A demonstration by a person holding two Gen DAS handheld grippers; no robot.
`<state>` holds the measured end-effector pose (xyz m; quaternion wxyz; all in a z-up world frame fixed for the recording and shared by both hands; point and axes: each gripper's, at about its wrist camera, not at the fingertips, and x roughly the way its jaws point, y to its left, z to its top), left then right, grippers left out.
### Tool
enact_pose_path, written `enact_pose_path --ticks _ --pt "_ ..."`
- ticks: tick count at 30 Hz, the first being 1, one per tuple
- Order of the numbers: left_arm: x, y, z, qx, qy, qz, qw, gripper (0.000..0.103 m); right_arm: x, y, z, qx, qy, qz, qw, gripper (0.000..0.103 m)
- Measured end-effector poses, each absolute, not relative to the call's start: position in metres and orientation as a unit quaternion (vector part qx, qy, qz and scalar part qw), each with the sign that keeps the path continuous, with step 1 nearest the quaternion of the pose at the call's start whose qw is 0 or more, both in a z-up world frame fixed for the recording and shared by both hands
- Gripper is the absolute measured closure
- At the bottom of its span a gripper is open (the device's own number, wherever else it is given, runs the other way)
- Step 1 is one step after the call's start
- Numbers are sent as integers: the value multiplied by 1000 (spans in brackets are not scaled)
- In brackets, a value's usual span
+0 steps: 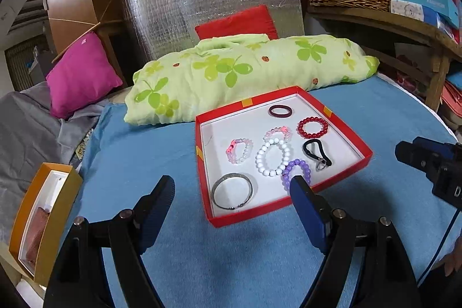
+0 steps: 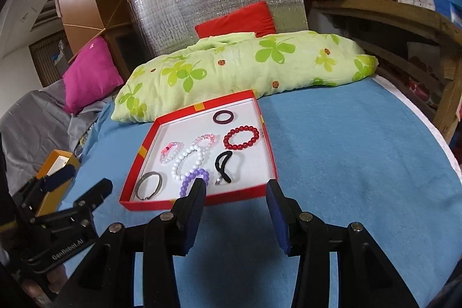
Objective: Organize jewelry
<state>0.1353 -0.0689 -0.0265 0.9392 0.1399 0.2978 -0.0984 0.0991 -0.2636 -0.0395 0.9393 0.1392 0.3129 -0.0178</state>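
Red tray [image 1: 366, 155] sitting on the blue bedspread [image 1: 144, 152], white inside, loaded with bracelets: silver bangle [image 1: 232, 190] near corner, white beads [image 1: 273, 157] middle, purple beads [image 1: 297, 167] just beside, two pinkish ones [image 1: 239, 150], red beads [image 1: 312, 127], dark ring [image 1: 280, 110] at the back, black hair tie [image 1: 316, 152]. Gold box [image 1: 59, 198] off left, something pinkish inside. Left gripper [image 1: 232, 186] fingers spread wide, empty. Right gripper [image 2: 236, 188] fingers partly apart, nothing between.
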Motion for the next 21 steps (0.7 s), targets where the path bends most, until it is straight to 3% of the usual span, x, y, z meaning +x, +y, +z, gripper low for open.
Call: enact_pose_path --ticks 21 --pt "71 -46 -2 126 289 -56 947 21 25 -236 -20 99 281 -14 955 51"
